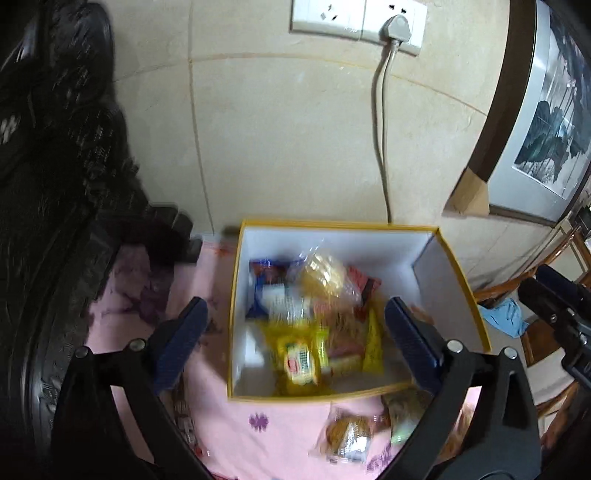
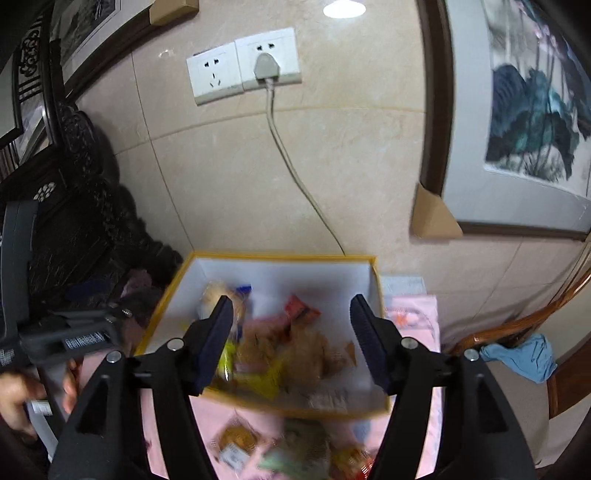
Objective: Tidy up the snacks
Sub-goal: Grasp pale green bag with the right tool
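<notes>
A yellow-edged box [image 1: 461,280] with white inner walls stands on a pink cloth and holds several snack packets [image 1: 306,332]. My left gripper [image 1: 295,325] hovers above it, open wide, with nothing between its fingers. In the right wrist view the same box [image 2: 332,273] lies ahead with blurred snack packets [image 2: 291,347] inside. My right gripper [image 2: 291,328] hangs above the box, open and empty. Loose snack packets [image 1: 347,435] lie on the cloth in front of the box, and the loose packets [image 2: 240,439] show there in the right wrist view too.
A tiled wall with sockets [image 1: 354,22] and a plugged cable [image 1: 382,129] rises behind the box. Dark carved furniture [image 1: 55,184] stands left. A framed picture [image 2: 517,122] leans at the right, by a wooden chair with blue cloth [image 2: 521,354]. A person's hand [image 2: 14,402] holds the other gripper.
</notes>
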